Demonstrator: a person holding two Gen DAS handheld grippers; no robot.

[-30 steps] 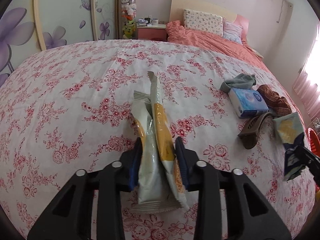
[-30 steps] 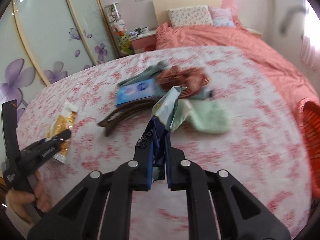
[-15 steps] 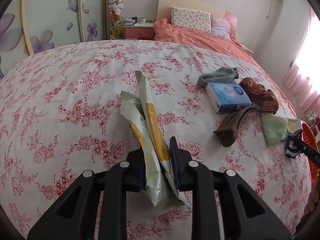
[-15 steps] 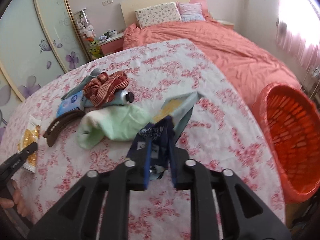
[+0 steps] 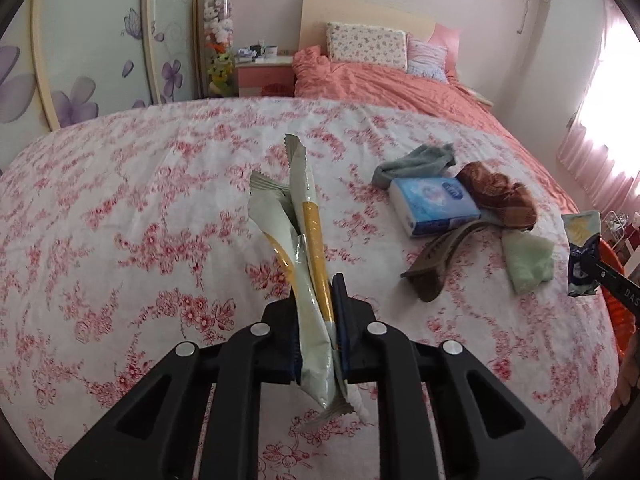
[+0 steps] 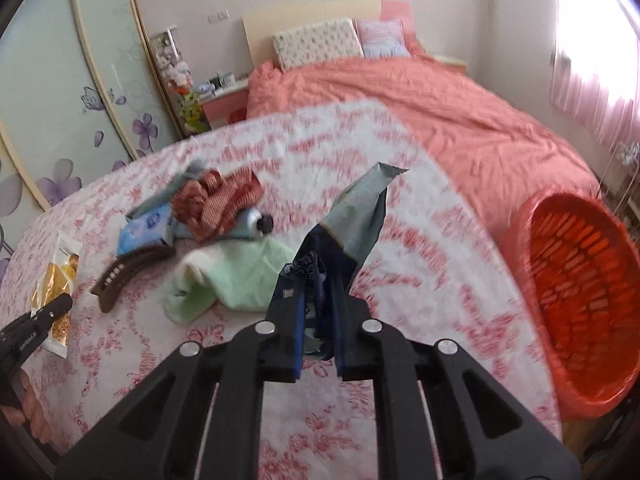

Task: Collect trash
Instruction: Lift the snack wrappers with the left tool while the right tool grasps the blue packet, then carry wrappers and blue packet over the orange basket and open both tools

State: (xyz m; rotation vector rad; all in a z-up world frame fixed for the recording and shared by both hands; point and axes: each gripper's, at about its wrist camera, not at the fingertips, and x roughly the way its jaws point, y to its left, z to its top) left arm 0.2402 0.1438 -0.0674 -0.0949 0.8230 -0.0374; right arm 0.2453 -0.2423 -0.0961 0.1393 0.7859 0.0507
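Note:
My left gripper point(image 5: 318, 300) is shut on two white-and-yellow snack wrappers point(image 5: 304, 216) that stand up out of its jaws above the floral bed cover. In the right wrist view the same left gripper point(image 6: 56, 308) shows at the left edge with its wrapper point(image 6: 60, 276). My right gripper point(image 6: 320, 288) holds a crumpled blue-and-grey wrapper point(image 6: 360, 216), its jaws closing on it, the pads pressed against the foil. An orange plastic basket point(image 6: 580, 292) stands beside the bed, to the right of that gripper. At the left wrist view's right edge, the right gripper point(image 5: 592, 264) carries its blue wrapper point(image 5: 582, 240).
On the floral cover point(image 5: 160, 200) lie a blue tissue pack point(image 5: 434, 206), a brown hair clip point(image 5: 436, 252), a pale green cloth point(image 5: 528, 260), a brown knit cloth point(image 5: 500, 196) and a grey cloth point(image 5: 416, 160). A black-capped tube point(image 6: 256, 222) lies by them. A hand point(image 6: 32, 420) shows at lower left.
The right gripper has swung right with the blue wrapper, and the orange basket has come into its view. The left jaws have squeezed tighter on the yellow wrappers.

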